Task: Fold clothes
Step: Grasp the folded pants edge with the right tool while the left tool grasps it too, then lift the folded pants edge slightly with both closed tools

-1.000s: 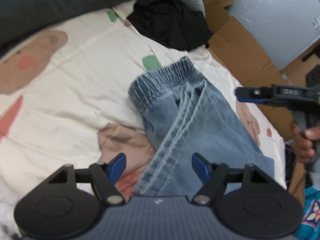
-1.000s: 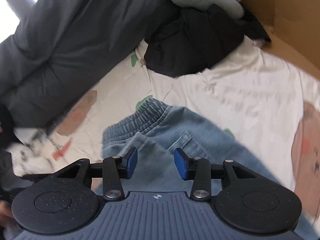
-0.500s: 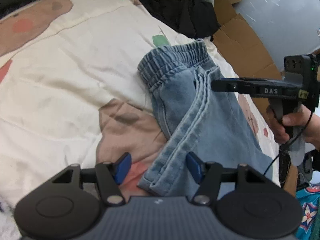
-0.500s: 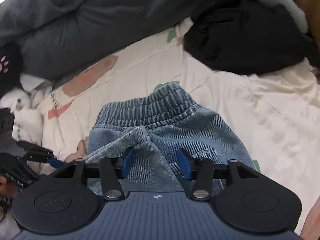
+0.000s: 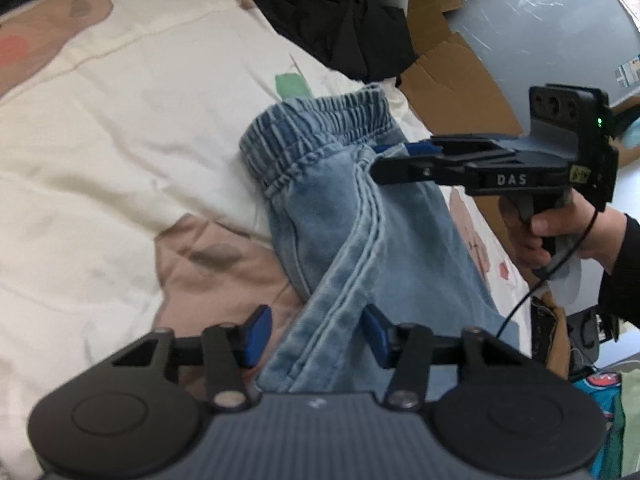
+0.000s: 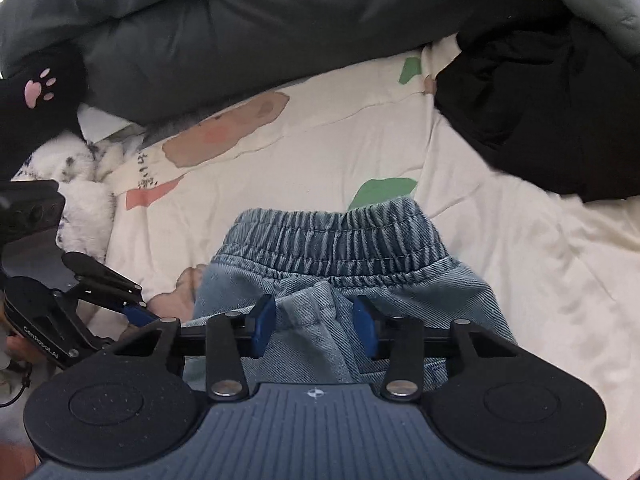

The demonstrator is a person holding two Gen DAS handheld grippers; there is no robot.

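Light blue jeans [image 5: 360, 248] lie folded lengthwise on a cream printed sheet [image 5: 120, 140], elastic waistband [image 6: 340, 240] at the far end. My left gripper [image 5: 316, 334] straddles the near leg edge; its jaws are closing, the denim lies between the blue pads, and a gap shows at the left pad. My right gripper [image 6: 314, 326] sits just below the waistband, jaws closing around a raised ridge of denim. In the left wrist view the right gripper [image 5: 384, 160], in a person's hand, reaches in from the right. The left gripper [image 6: 138, 302] shows at the left of the right wrist view.
A black garment [image 5: 340, 20] lies beyond the waistband. A dark grey duvet [image 6: 280, 20] covers the far side of the bed. Cardboard [image 5: 452, 76] and a grey panel [image 5: 540, 32] stand past the bed's right edge. A white fluffy thing [image 6: 84, 184] lies at the left.
My left gripper sank onto the leg edge and its jaws narrowed. The right gripper rolled and came down over the jeans below the waistband, its jaws widening and then narrowing on the denim ridge.
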